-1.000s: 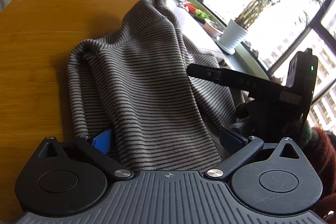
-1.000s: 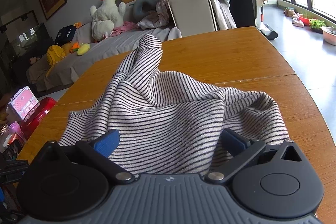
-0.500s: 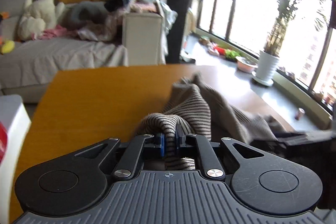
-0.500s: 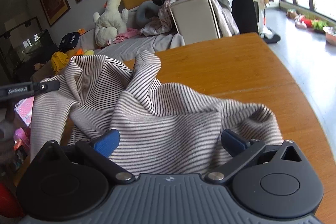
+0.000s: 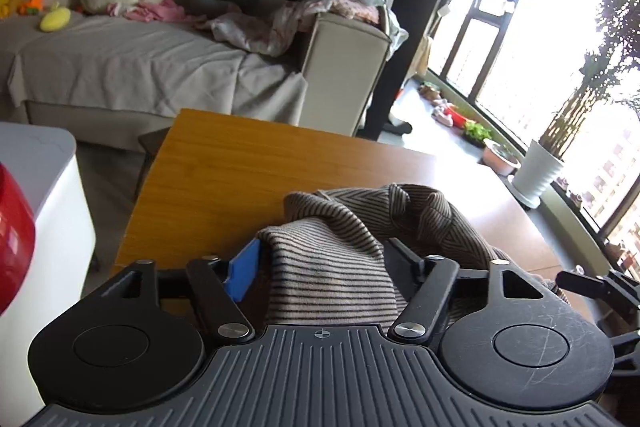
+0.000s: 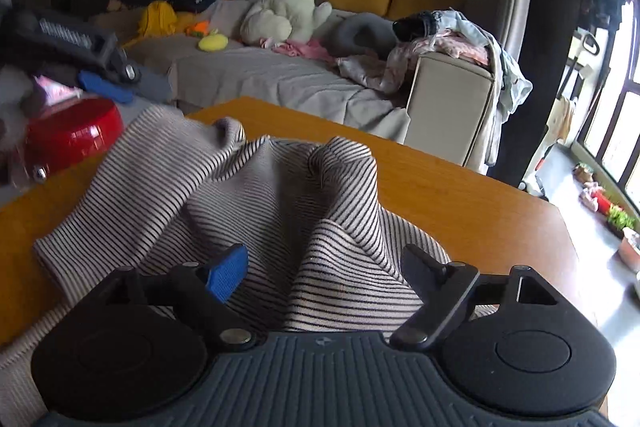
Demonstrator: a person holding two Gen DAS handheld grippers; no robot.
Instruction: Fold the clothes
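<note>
Now the left tongs (image 5: 320,259), which were clamped on a bunched fold of the striped beige-and-black knit garment (image 5: 332,267) half a second ago, have just been opening; the cloth lies between the parted jaws, seemingly released. The right tongs (image 6: 324,267) have just been closing from their widest, yet their jaws stand apart over the rumpled fabric, not pinching it. The garment sits heaped on the orange wooden counter (image 5: 224,171), unfolded, so a fresh grasp looks needed. The white plant pot (image 5: 538,173) holds a leafy plant.

garment (image 6: 248,195): soft striped knit | table (image 6: 460,203): smooth satin wood
</note>
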